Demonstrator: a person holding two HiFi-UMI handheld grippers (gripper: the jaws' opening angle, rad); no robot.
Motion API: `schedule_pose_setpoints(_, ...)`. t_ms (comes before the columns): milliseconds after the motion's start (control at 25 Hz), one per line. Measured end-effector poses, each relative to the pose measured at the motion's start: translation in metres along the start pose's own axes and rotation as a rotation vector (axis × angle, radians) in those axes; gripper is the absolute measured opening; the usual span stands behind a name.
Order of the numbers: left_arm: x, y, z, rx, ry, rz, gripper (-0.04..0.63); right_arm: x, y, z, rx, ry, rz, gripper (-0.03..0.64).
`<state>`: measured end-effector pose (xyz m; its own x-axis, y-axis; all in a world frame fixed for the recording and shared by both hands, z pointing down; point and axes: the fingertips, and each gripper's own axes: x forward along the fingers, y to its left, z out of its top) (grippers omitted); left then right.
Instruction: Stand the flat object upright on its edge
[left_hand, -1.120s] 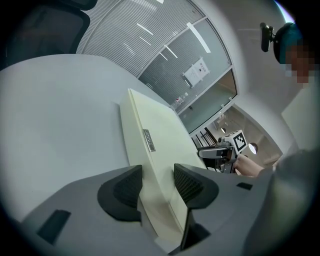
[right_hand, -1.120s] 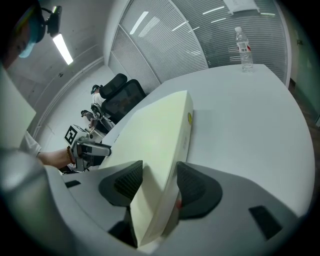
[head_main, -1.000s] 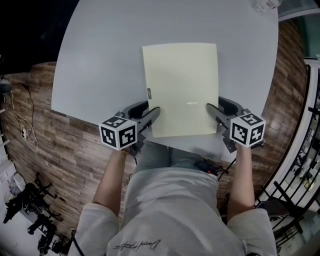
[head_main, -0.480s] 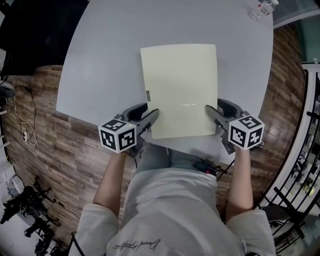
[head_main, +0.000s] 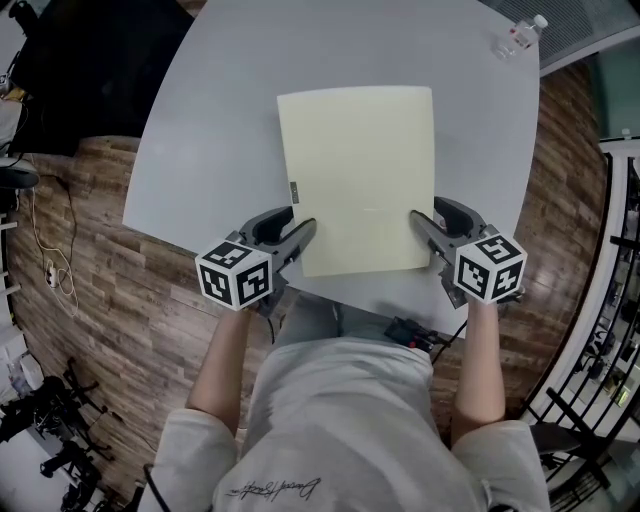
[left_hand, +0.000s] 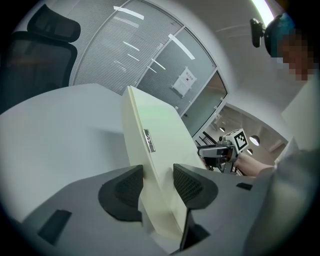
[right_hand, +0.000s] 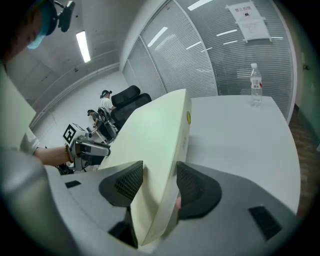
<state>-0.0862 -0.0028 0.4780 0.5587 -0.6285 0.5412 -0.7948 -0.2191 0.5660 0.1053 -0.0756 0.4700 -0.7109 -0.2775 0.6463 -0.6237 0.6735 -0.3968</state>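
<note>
A pale yellow flat board (head_main: 355, 180) lies on the grey table (head_main: 220, 120), its near edge close to the table's front edge. My left gripper (head_main: 303, 217) sits at the board's near left corner. In the left gripper view the board (left_hand: 150, 145) fills the gap between the pads of that gripper (left_hand: 157, 182), and both pads touch it. My right gripper (head_main: 425, 208) sits at the near right corner. In the right gripper view the board (right_hand: 155, 130) is clamped between the pads of this gripper (right_hand: 159, 182).
A clear water bottle (head_main: 515, 38) stands at the table's far right corner, seen also as the bottle (right_hand: 255, 84) in the right gripper view. A black office chair (left_hand: 35, 50) stands beyond the table's left side. Wooden floor surrounds the table.
Both grippers stay at the board's near corners and the board has hardly moved. The head camera has drifted, bringing the bottle further into view.
</note>
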Motion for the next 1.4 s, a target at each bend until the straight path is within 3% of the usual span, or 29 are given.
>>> schedule_pose_setpoints(640, -0.013, 0.013, 0.060, 0.151, -0.145, 0.103, 0.198, 0.017, 0.004, 0.061, -0.112, -0.125, -0.035, 0.224)
schedule_pose_setpoints(1400, -0.006, 0.037, 0.118, 0.381, -0.232, 0.217, 0.193, 0.050, -0.011, 0.112, -0.212, -0.267, -0.111, 0.221)
